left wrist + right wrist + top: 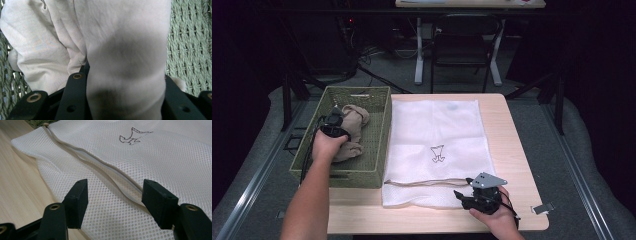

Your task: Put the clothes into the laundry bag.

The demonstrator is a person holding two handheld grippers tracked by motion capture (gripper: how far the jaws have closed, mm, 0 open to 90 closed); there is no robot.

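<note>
A beige garment (354,122) lies bunched in a green woven basket (357,90) at the table's left. My left gripper (336,121) is down in the basket on it. In the left gripper view a thick fold of the garment (125,45) fills the gap between the wide-apart jaws of the left gripper (125,75). A white mesh laundry bag (437,125) lies flat mid-table, its beige zipper (422,182) near the front edge. My right gripper (460,195) is open just over that edge; the right gripper (115,190) straddles the partly open zipper (105,167) without touching it.
The basket's woven wall (190,37) is close on the garment's right. Bare wooden table (507,150) runs along the bag's right and front. A small metal clip (543,208) sits at the front right corner. A black chair (462,40) stands beyond the table.
</note>
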